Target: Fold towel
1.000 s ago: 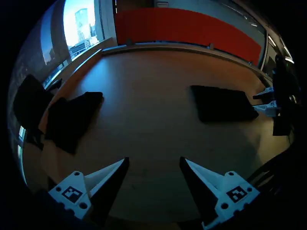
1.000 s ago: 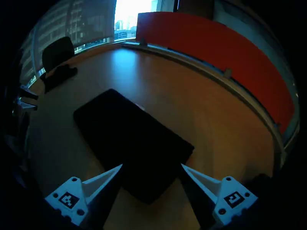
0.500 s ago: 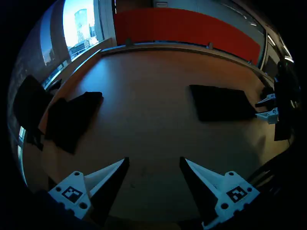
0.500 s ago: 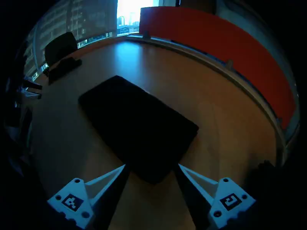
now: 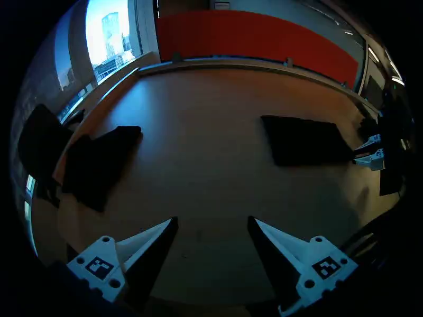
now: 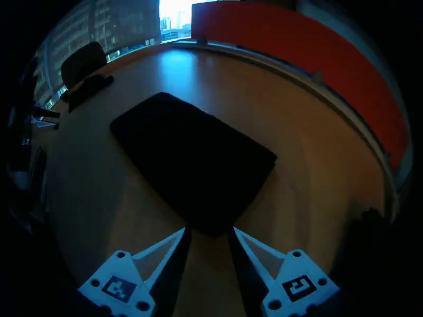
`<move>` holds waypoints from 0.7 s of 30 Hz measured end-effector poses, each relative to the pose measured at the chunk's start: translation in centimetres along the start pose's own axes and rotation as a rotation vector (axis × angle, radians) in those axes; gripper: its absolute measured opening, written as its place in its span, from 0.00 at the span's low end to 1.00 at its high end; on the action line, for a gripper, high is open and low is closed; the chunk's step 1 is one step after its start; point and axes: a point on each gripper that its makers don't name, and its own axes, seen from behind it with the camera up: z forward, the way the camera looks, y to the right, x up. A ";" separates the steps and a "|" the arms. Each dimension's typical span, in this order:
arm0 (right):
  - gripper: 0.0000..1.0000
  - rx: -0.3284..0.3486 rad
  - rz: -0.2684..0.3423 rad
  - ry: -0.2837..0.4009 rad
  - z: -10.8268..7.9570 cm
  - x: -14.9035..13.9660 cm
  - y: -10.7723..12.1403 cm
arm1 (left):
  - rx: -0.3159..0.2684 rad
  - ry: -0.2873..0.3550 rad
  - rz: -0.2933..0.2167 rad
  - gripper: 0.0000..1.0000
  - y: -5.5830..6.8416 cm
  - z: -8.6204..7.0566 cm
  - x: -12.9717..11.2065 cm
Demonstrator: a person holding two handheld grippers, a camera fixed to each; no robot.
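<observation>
I see the dark, flat-folded rectangular towel (image 6: 193,164) lying on the brown wooden bench (image 6: 317,158), towards its right side, with its near corner pointing at my right gripper (image 6: 209,231). That gripper's fingers are drawn in to a narrow gap and have hold of nothing; the corner sits just at the tips, and I cannot tell if it touches them. In the left gripper view the towel (image 5: 306,140) is far right, the right gripper (image 5: 370,150) at its right edge. My left gripper (image 5: 211,218) is spread wide and empty over bare bench (image 5: 211,132), well apart from the towel. On the left lies a crumpled dark cloth (image 5: 100,158), beside a black chair (image 5: 37,140). A red panel (image 5: 254,34) runs along the far edge.
</observation>
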 end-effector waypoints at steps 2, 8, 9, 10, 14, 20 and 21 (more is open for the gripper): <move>0.51 0.001 -0.004 -0.003 0.0 -0.1 0.0 | 0.001 -0.001 0.000 0.97 0.0 0.0 -0.1; 0.38 0.000 -0.005 -0.006 0.0 -0.2 0.3 | -0.001 -0.007 0.000 0.97 0.0 0.1 -0.3; 0.34 0.002 -0.004 -0.006 0.0 -0.1 0.3 | -0.001 -0.008 0.000 0.97 0.0 0.1 -0.4; 0.31 0.003 -0.004 -0.006 0.1 -0.2 0.3 | -0.001 -0.008 0.001 0.97 0.0 0.1 -0.4; 0.18 0.006 -0.008 -0.007 0.3 -0.2 0.4 | 0.000 -0.008 0.001 0.97 0.0 0.1 -0.5; 0.03 0.000 -0.006 0.004 0.2 0.1 0.6 | 0.000 -0.007 -0.001 0.97 0.0 0.0 -0.5; 0.03 0.001 -0.005 0.007 0.1 0.2 0.6 | 0.000 -0.006 -0.001 0.97 0.0 0.0 -0.5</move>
